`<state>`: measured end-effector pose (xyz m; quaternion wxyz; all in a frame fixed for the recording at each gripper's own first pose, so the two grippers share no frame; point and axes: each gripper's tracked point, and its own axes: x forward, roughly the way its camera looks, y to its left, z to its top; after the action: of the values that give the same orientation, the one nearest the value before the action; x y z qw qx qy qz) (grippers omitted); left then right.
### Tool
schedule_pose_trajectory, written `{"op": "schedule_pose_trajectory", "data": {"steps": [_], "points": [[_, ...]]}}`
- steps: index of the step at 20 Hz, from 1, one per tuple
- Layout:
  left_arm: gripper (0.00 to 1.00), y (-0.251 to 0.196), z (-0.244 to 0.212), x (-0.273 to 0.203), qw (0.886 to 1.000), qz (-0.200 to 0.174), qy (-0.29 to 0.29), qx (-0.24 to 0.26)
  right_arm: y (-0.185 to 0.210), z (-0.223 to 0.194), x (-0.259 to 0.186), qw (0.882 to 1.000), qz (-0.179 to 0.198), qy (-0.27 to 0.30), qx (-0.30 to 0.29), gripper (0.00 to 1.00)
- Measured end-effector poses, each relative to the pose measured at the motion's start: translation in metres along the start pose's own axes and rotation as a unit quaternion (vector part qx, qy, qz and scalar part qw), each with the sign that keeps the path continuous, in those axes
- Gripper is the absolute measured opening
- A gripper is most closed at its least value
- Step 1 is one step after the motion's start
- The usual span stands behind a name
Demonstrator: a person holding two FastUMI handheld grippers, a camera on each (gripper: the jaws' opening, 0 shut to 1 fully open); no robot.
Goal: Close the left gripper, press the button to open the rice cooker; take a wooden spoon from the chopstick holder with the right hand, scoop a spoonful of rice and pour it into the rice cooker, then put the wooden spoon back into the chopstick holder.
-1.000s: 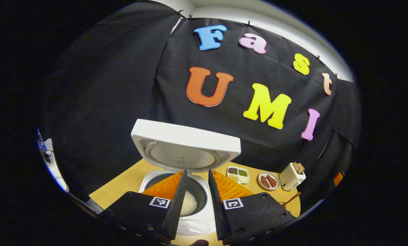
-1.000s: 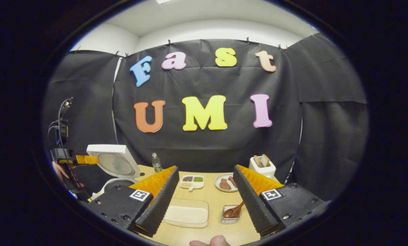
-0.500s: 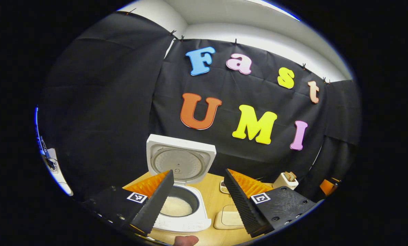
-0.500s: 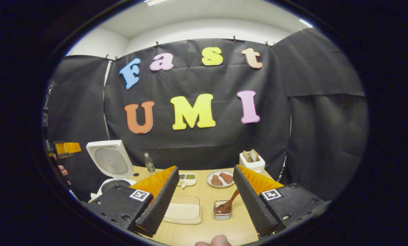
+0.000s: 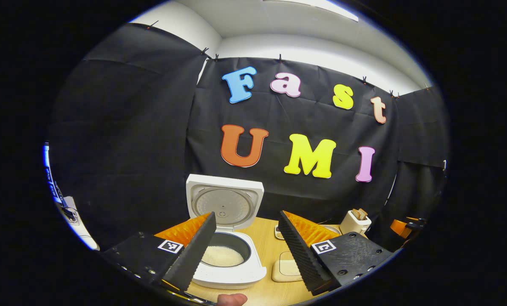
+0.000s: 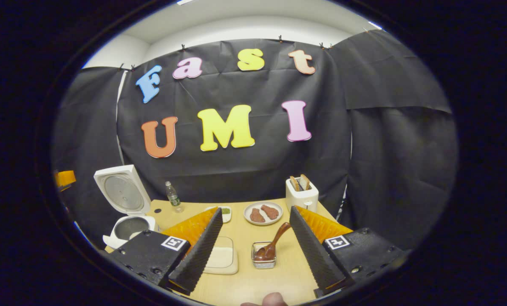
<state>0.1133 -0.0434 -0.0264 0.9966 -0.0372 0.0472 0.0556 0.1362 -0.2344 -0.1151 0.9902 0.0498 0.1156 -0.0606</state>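
The white rice cooker (image 5: 230, 272) stands open on the wooden table (image 5: 262, 238), its lid (image 5: 224, 203) upright and white rice in the pot (image 5: 222, 256). My left gripper (image 5: 247, 216) is open and empty, held back from the cooker's front. In the right gripper view the cooker (image 6: 128, 225) sits far left. A wooden spoon (image 6: 275, 240) leans in the small clear chopstick holder (image 6: 263, 260), a short way ahead between the fingers of my right gripper (image 6: 255, 211), which is open and empty. A shallow tray of rice (image 6: 222, 257) lies left of the holder.
At the table's back stand a water bottle (image 6: 173, 198), a divided dish of grains (image 6: 224, 210), a plate with brown pieces (image 6: 263, 213) and a toaster (image 6: 302, 194) with bread. The black cloth wall closes the back and sides.
The left gripper's fingers have spread from nearly shut to open, and it has drawn back from the cooker. The right gripper view has shifted, bringing the spoon and holder more central.
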Motion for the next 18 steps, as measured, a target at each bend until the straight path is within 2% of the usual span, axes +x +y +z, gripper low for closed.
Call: {"op": "schedule_pose_trajectory", "data": {"steps": [5, 11, 16, 18], "points": [[0.94, -0.009, -0.003, -0.001, 1.0, -0.002, -0.002, 0.007, -0.02, -0.035, 0.032, 0.999, -0.002, 0.033, -0.007, 1.0], [0.94, -0.028, -0.008, 0.009, 1.0, -0.014, -0.005, 0.021, -0.045, -0.088, 0.103, 0.997, 0.0, 0.083, 0.007, 0.99], [0.94, -0.031, -0.023, 0.023, 1.0, 0.001, 0.014, 0.022, -0.056, -0.131, 0.164, 0.99, 0.017, 0.133, 0.052, 1.0], [0.94, -0.028, -0.03, 0.027, 0.999, 0.013, 0.026, 0.022, -0.058, -0.146, 0.185, 0.986, 0.021, 0.151, 0.065, 0.93]]}}
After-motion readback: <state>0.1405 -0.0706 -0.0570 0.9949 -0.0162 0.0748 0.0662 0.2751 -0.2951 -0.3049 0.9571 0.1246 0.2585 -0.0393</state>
